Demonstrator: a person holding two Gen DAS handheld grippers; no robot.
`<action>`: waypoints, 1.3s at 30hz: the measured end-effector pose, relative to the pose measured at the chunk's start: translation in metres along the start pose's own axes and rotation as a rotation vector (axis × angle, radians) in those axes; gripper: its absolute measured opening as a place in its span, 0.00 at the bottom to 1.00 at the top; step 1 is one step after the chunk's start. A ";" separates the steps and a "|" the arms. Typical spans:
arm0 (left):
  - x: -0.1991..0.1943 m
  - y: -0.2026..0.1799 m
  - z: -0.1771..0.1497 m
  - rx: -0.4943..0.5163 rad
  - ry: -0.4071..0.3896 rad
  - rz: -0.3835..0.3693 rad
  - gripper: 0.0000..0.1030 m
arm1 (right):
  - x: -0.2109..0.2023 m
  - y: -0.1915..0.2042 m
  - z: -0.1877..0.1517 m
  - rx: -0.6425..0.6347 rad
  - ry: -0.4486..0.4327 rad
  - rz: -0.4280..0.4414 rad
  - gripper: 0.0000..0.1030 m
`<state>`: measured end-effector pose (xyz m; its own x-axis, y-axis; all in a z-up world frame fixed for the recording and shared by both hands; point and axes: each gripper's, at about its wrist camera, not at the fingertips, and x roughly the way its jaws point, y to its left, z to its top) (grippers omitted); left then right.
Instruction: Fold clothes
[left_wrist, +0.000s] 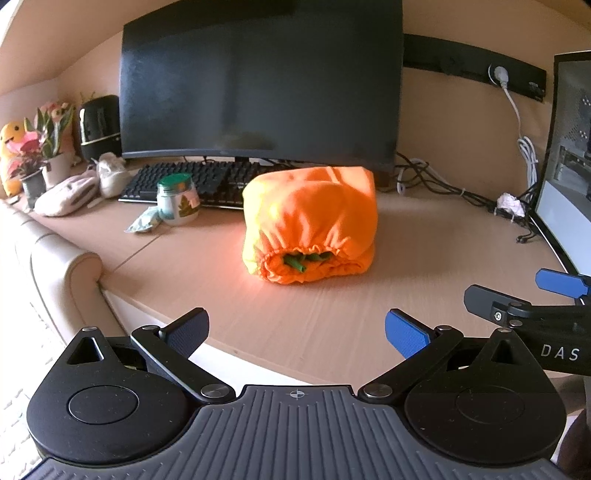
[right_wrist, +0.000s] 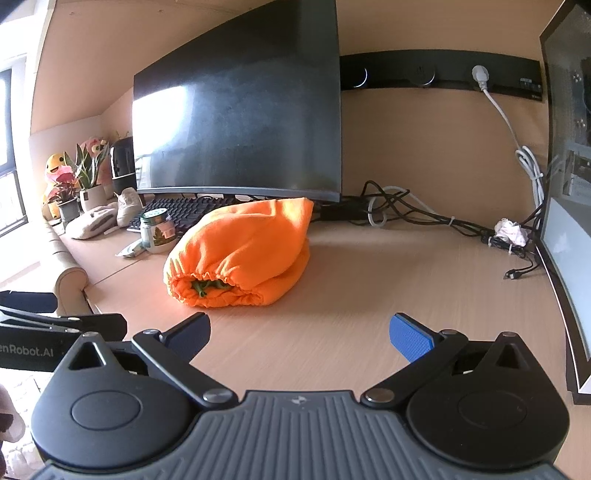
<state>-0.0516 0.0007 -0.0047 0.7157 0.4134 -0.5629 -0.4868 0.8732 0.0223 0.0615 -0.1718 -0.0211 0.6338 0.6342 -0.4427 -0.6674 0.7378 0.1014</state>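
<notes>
Orange garment bundle (left_wrist: 309, 225) on tabletop (left_wrist: 332, 317) before monitor (left_wrist: 258, 81), green fabric tucked inside its elastic opening. Green-lidded jar (left_wrist: 178, 199) at left, contents unclear. Left gripper (left_wrist: 295, 332), right gripper (right_wrist: 301, 334): jaws wide apart, empty.

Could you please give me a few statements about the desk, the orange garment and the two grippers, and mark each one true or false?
1. The orange garment lies in a folded bundle on the wooden desk. True.
2. The left gripper is shut on the garment. False: its jaws stand open, short of the garment and apart from it.
3. Something green shows inside the garment's gathered elastic opening. True.
4. The right gripper is lifting the garment off the desk. False: it is open and empty, and the garment rests on the desk.
5. A jar with a green lid stands in front of the keyboard. True.
</notes>
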 end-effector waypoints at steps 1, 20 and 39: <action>0.001 0.000 0.000 -0.001 0.003 -0.001 1.00 | 0.000 0.000 0.000 0.000 0.002 0.000 1.00; 0.009 -0.015 0.002 0.022 0.028 -0.024 1.00 | 0.004 -0.014 -0.005 0.027 0.030 -0.022 1.00; 0.007 -0.011 -0.004 -0.012 0.058 0.018 1.00 | 0.006 -0.015 -0.009 0.028 0.043 0.003 1.00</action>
<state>-0.0433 -0.0070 -0.0121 0.6766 0.4130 -0.6096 -0.5054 0.8626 0.0235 0.0719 -0.1816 -0.0331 0.6140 0.6263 -0.4803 -0.6577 0.7425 0.1273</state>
